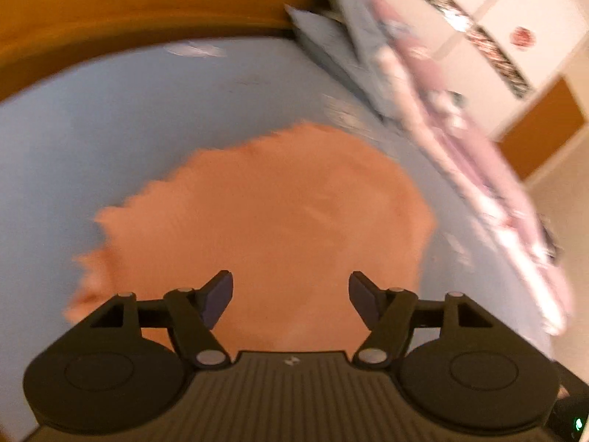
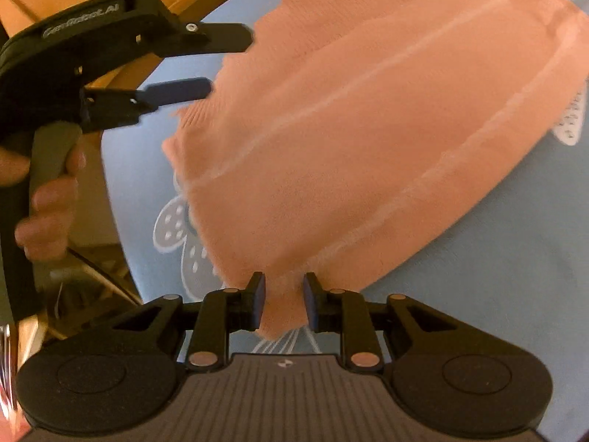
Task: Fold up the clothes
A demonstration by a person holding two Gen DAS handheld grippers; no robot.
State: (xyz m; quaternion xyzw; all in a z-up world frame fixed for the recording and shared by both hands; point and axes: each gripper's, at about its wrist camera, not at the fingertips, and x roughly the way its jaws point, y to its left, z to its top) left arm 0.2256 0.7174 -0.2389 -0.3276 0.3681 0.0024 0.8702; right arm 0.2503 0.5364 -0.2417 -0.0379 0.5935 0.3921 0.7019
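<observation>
Blue bedsheet (image 2: 478, 294) under a flattened orange garment (image 2: 368, 129); right gripper (image 2: 283, 300) fingers pinch its near corner, probably for folding over, while left gripper (image 1: 291, 296) fingers hang wide, empty above the cloth
</observation>
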